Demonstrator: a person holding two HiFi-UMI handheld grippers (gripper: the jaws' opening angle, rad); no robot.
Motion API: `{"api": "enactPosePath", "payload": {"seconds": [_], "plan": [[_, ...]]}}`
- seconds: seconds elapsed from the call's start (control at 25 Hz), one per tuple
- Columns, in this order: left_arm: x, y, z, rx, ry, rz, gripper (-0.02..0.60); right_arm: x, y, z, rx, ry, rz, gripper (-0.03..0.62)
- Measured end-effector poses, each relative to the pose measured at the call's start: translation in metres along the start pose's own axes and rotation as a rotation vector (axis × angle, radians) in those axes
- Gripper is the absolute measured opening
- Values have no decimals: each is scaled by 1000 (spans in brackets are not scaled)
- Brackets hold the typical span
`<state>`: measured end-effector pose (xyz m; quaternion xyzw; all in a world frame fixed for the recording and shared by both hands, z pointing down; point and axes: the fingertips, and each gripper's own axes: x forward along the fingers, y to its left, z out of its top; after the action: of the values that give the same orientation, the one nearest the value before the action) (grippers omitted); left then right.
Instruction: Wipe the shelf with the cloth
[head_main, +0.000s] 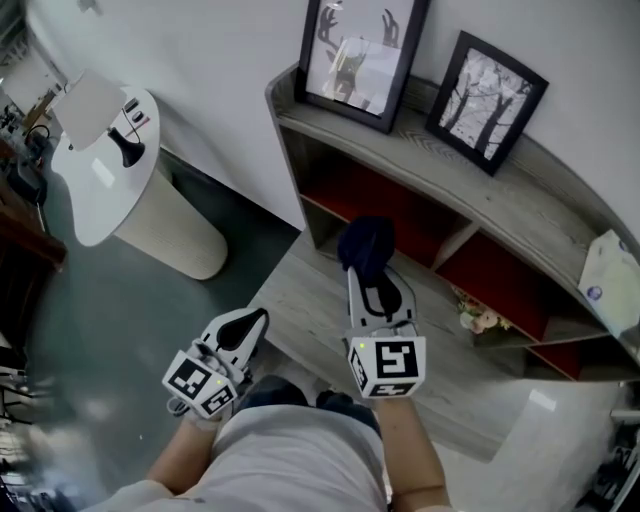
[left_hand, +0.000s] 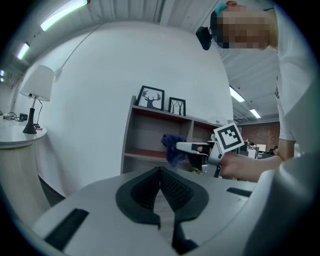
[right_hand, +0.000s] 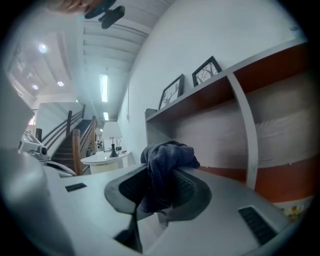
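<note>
A dark blue cloth is bunched between the jaws of my right gripper, which is shut on it. It hangs in front of the grey shelf unit, level with the red-backed compartments, and I cannot tell whether it touches a board. In the right gripper view the cloth spills over both pads, with the shelf just beyond. My left gripper stays low at the left, away from the shelf, its jaws together on nothing. From the left gripper view the cloth shows ahead.
Two framed pictures lean on the shelf top, and a white packet lies at its right end. Small flowers sit in a lower compartment. A white round table with a lamp stands to the left.
</note>
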<state>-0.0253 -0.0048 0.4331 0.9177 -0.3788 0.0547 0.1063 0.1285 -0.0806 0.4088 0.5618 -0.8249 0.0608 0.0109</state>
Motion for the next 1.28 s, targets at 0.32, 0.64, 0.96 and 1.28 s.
{"api": "enactPosePath", "payload": {"seconds": [0.32, 0.64, 0.96, 1.28], "plan": [[2, 23, 1, -23, -7, 5, 15, 70, -13, 19, -149, 105, -42, 104], [7, 65, 8, -29, -5, -67, 15, 128, -20, -8, -307, 303, -95, 126], [13, 99, 8, -57, -8, -112, 15, 149, -25, -8, -422, 331, -186, 245], [17, 121, 8, -86, -14, -136, 15, 184, -31, -35, -387, 482, -112, 149]]}}
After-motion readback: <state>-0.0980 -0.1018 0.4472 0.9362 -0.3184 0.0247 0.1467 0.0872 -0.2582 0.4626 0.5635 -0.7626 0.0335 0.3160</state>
